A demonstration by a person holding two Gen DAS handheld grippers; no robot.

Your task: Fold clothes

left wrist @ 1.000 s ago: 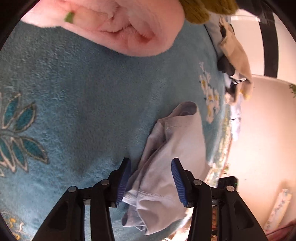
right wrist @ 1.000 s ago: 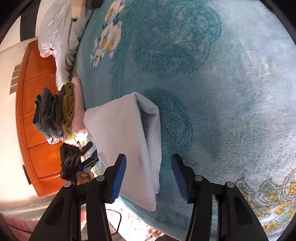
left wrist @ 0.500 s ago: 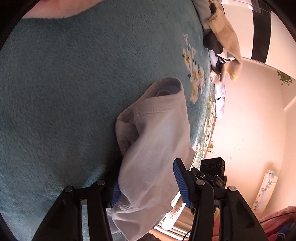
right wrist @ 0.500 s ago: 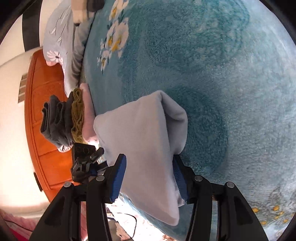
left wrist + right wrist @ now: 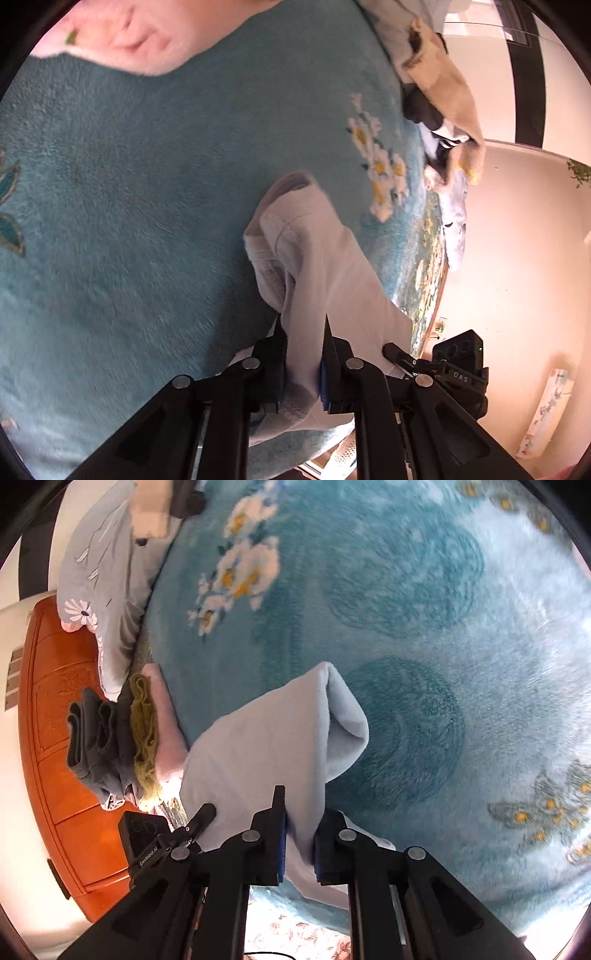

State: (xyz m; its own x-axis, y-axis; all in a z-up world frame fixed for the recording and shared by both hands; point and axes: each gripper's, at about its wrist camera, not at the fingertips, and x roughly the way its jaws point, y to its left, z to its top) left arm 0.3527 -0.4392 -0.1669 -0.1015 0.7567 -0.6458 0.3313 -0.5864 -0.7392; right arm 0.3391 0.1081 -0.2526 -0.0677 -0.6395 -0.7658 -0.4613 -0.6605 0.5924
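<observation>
A pale grey-blue folded garment (image 5: 325,266) lies on a teal floral blanket (image 5: 147,221). My left gripper (image 5: 303,363) is shut on its near edge, cloth bunched between the blue pads. In the right wrist view the same garment (image 5: 273,738) is a folded slab lifted off the blanket (image 5: 424,627), and my right gripper (image 5: 300,840) is shut on its lower edge. Each gripper shows in the other's view: the right one (image 5: 458,362) at the lower right, the left one (image 5: 159,838) at the lower left.
A stack of folded clothes, grey (image 5: 96,738), olive (image 5: 144,731) and pink (image 5: 166,731), sits at the bed's edge by an orange wooden headboard (image 5: 55,738). A grey flowered pillow (image 5: 107,590) lies beyond. Unfolded clothes (image 5: 439,92) are heaped at the far end. Pink cloth (image 5: 122,40) fills the upper left.
Both grippers went from open around the garment's edge to shut on it. The garment has been raised and drawn nearer in both views.
</observation>
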